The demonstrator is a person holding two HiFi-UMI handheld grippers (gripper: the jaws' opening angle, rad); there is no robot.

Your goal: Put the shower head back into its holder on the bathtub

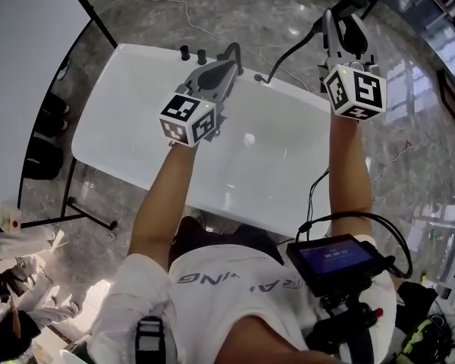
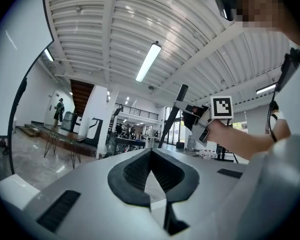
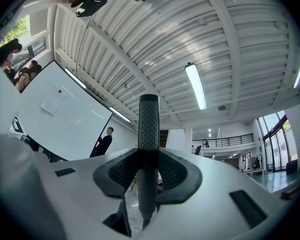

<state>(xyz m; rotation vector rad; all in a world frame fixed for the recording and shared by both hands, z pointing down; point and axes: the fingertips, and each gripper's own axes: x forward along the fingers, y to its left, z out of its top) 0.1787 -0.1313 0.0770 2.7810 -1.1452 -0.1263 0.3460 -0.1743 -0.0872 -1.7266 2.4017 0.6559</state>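
Item: shower head (image 3: pixel 149 124), dark, with a textured handle; clenched upright between the pads of the right tongs (image 3: pixel 148 169), raised above the far right end of the bathtub (image 1: pixel 129 135) and apart from it. Dark hose (image 1: pixel 287 51) runs from the right tongs (image 1: pixel 340 23) down to the tub's far rim. Left tongs (image 2: pixel 151 156): pads closed tip to tip, nothing between them, held over the tub's far rim (image 1: pixel 221 73). Two dark knobs (image 1: pixel 193 53) on that rim, left of the hose end. Bathtub white, on a grey marble floor (image 1: pixel 235 14). Whiteboard (image 1: pixel 23 67) at left.
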